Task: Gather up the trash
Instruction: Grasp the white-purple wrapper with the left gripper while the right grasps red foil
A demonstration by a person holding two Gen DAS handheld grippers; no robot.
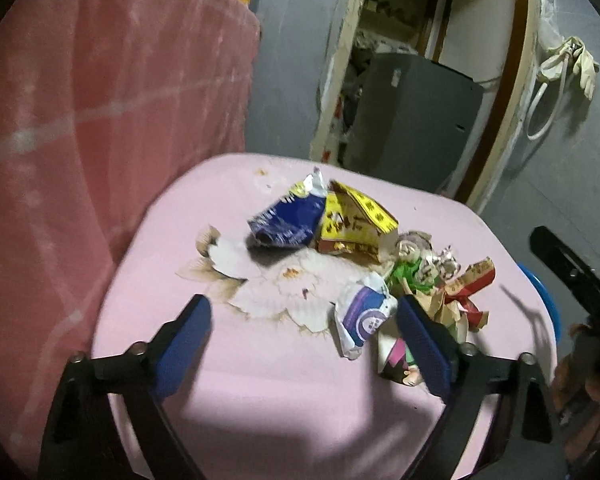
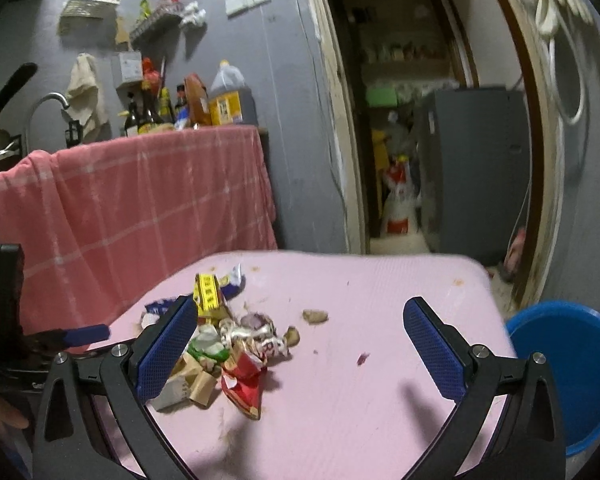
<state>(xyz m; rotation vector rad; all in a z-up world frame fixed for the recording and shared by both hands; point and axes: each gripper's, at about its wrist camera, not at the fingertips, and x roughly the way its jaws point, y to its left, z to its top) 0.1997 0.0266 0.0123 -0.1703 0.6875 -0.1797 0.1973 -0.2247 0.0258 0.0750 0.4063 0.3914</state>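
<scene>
Blue-padded fingers of the left hand-held gripper (image 1: 304,344) stand wide apart and hold nothing, low over the pink tabletop (image 1: 260,400), with a crumpled white-and-purple wrapper (image 1: 362,318) lying just inside the right finger. Beyond it the trash pile (image 1: 364,256) sits at the middle of the tabletop: a blue packet (image 1: 286,220) and a yellow carton (image 1: 354,222) on the far side, green, silver and red wrappers (image 1: 466,286) to the right.

In the right wrist view, the right hand-held gripper (image 2: 300,350) is likewise spread wide and empty, its left finger partly covering the same pile (image 2: 228,344), where a red wrapper (image 2: 244,384) lies nearest. A few crumbs (image 2: 315,316) lie on the bare pink tabletop (image 2: 360,400) between the fingers. A blue bucket (image 2: 572,376) stands just off the right edge. A pink checked cloth (image 2: 132,200) drapes the counter at far left, with bottles (image 2: 204,100) on top.
</scene>
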